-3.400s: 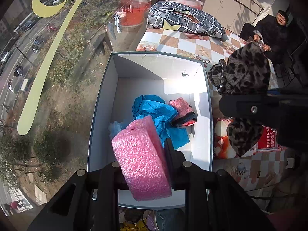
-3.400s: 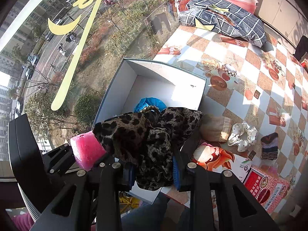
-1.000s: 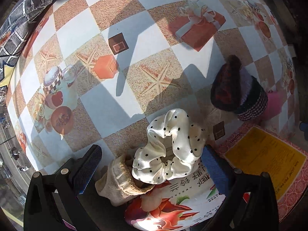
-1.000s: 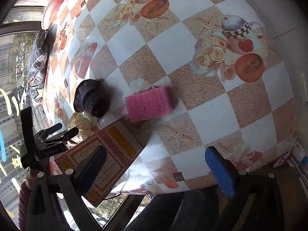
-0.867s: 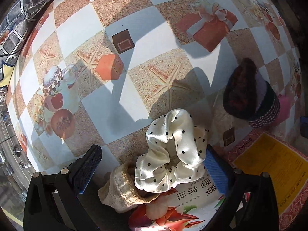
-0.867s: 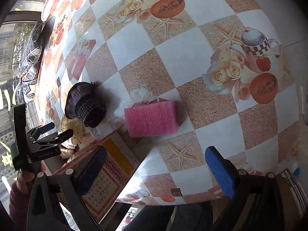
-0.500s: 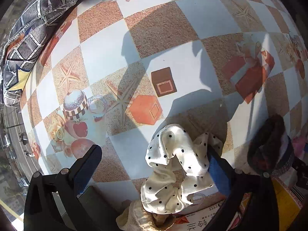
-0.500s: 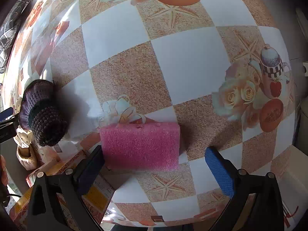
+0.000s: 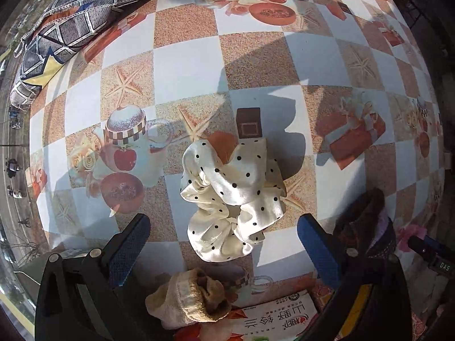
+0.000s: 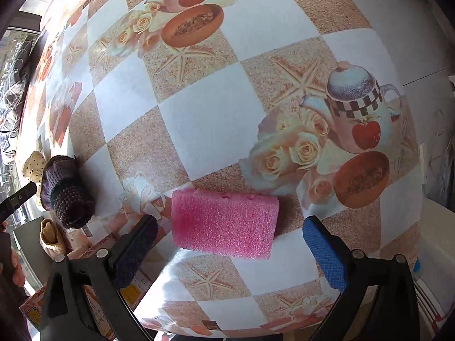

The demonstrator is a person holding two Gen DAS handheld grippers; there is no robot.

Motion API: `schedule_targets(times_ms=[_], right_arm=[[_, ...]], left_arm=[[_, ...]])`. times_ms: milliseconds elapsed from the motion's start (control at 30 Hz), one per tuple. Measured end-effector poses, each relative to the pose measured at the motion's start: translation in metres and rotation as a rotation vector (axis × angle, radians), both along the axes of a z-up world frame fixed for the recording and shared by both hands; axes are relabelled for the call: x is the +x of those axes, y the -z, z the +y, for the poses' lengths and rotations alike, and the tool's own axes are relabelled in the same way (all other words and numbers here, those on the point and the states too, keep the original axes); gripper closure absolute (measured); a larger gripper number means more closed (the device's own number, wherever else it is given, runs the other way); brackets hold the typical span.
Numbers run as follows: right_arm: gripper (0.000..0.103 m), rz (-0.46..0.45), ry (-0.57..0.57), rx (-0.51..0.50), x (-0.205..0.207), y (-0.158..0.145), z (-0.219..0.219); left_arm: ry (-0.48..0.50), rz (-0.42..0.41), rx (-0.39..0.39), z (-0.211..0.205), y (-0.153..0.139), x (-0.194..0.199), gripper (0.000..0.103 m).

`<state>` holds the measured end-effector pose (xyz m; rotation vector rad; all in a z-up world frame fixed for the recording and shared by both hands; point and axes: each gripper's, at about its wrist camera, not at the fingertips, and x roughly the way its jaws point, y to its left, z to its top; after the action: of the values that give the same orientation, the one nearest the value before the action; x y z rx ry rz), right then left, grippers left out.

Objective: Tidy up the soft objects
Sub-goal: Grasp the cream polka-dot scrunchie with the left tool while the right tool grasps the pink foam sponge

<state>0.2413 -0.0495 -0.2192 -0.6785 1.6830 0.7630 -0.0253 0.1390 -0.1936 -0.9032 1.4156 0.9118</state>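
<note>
On a sunlit table covered with a checked oilcloth (image 9: pixel 187 65) printed with teapots, roses and starfish, two hand-held grippers close in on separate soft items. The left gripper (image 9: pixel 224 241) hangs with its blue-padded jaws spread wide and empty over a cream polka-dot scrunchie (image 9: pixel 231 196) that lies on the cloth just beyond them. A rolled beige sock (image 9: pixel 189 298) sits near the camera on a printed carton (image 9: pixel 273 319), and a dark knitted piece (image 9: pixel 366 221) lies to the right behind one finger. A plaid cushion (image 9: pixel 85 20) rests at the far corner.

The right gripper (image 10: pixel 227 250) is likewise spread and holding nothing, straddling a pink foam block (image 10: pixel 224 226) that lies flat near the table's edge.

Both items look very light. The satin scrunchie will probably crumple and could slip from the pads, so a pinch across its bunched middle seems safest. The foam should compress and then spring back; squeezing its short sides near the centre looks the surest hold.
</note>
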Motion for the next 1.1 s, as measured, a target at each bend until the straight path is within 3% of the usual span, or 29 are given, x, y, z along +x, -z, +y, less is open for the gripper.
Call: schedule_targets(times_ms=[133,300,400,633,800,900,933,967,1000,1100], right_arm=[[0.000,-0.048,0.002,-0.032,-0.008,0.006,0.006],[0.000,-0.115,-0.097,-0.104,-0.024,0.012,0.015],[0.000,-0.121,-0.088,-0.085,-0.023,0.011,0.012],[0.000,-0.142,-0.085,-0.058,-0.030,0.009,0.010],[0.001,-0.125,-0.102,-0.090,-0.033,0.010,0.012],[0.021,-0.145,-0.118,-0.074,-0.040,0.004,0.010],[0.030,-0.154,-0.118,-0.062,-0.040,0.000,0.008],[0.030,-0.147,-0.117,-0.047,-0.041,-0.003,0.006],[0.030,-0.129,-0.113,-0.042,-0.041,-0.003,0.004],[0.031,-0.121,-0.103,-0.031,-0.040,-0.007,-0.002]], left_arm=[[-0.048,0.008,-0.002,-0.003,0.016,0.003,0.000],[-0.066,-0.005,-0.009,0.006,0.040,0.010,0.000],[-0.082,-0.029,-0.010,0.019,0.051,-0.004,0.000],[-0.090,-0.049,0.028,0.021,0.047,0.004,0.000],[-0.130,-0.035,-0.012,0.019,0.037,0.002,0.002],[-0.074,-0.049,0.030,0.011,0.024,0.011,0.025],[-0.045,-0.053,0.041,0.008,0.019,0.015,0.043],[-0.019,-0.054,0.044,0.007,0.016,0.019,0.065],[-0.002,-0.058,0.039,0.006,0.014,0.021,0.075],[-0.028,-0.094,0.056,0.005,0.001,0.016,0.079]])
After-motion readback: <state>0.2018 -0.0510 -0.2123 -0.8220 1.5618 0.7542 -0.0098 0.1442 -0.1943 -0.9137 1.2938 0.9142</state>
